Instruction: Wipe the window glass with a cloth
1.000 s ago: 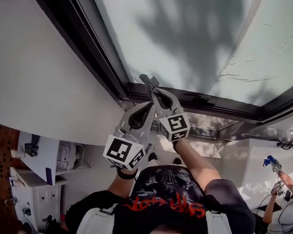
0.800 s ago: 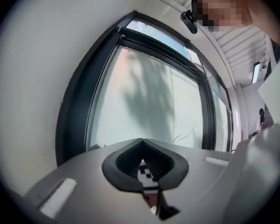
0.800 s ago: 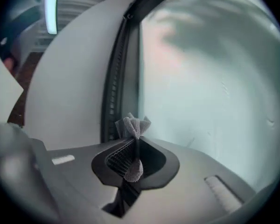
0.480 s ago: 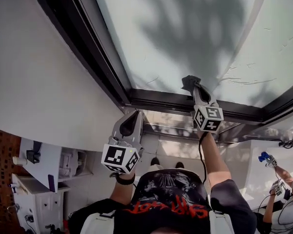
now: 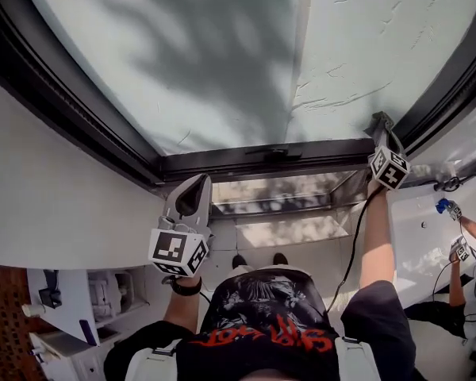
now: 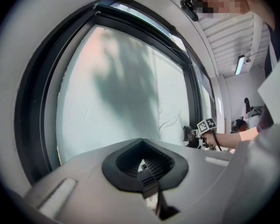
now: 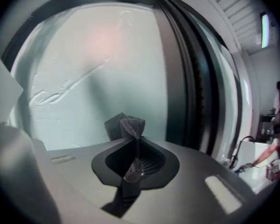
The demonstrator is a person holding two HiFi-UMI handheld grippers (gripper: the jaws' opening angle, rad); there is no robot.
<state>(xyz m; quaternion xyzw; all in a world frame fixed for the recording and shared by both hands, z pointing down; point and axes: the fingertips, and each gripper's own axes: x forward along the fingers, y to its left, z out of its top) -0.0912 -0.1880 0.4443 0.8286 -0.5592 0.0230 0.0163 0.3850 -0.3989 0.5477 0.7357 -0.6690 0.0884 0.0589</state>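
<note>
Right hand-held gripper point(image 5: 378, 122): pinching grey cloth point(image 7: 126, 127), at lower right corner of window glass point(image 5: 222, 54). Left hand-held gripper point(image 5: 198, 182): jaws pressed together, below window frame point(image 5: 246, 163)

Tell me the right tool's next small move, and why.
Probably sweep left across the window glass. The right tool, shut on the cloth, sits in the pane's corner beside the dark frame, so unwiped-looking glass lies only to its left and farther up.
</note>
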